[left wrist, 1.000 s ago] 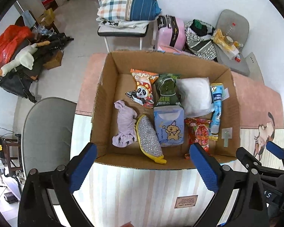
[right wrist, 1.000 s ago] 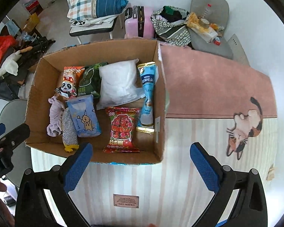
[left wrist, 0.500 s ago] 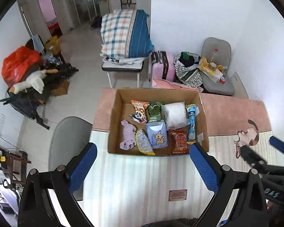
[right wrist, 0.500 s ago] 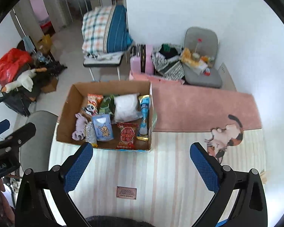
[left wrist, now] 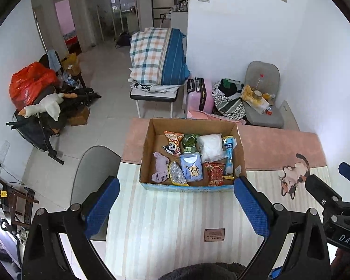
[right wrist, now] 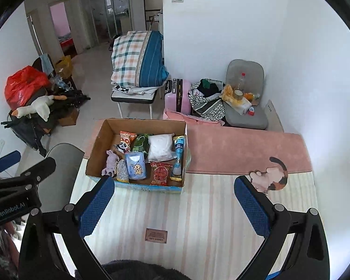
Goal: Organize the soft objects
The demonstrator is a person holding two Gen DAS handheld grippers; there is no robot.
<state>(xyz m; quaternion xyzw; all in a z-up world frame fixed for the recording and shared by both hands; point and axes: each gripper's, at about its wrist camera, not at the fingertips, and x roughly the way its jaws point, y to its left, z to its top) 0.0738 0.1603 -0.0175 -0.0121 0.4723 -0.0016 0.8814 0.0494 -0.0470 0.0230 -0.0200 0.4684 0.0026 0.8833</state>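
An open cardboard box [left wrist: 147,154] [right wrist: 94,149] stands on a striped and pink tabletop [left wrist: 175,221]. Inside lie a lilac cloth [left wrist: 160,169], a silver sponge [left wrist: 177,176], a blue tissue pack [left wrist: 191,166], a red snack bag [left wrist: 215,173], a white pouch [left wrist: 211,147], a panda bag [left wrist: 173,141], a green pack [left wrist: 190,142] and a blue tube [left wrist: 228,157]. My left gripper [left wrist: 176,204] and right gripper [right wrist: 175,206] are both open and empty, held high and well back from the box.
A grey chair [left wrist: 93,170] stands left of the table. Behind are a bench with a folded plaid quilt [left wrist: 158,60], a pink suitcase [left wrist: 201,94], a grey chair with clutter [left wrist: 261,102], and a red bag and goose toy [left wrist: 44,106] at left.
Both grippers have pulled up and back from just above the box, so the box looks much smaller and the whole room shows. Both stay open and empty.
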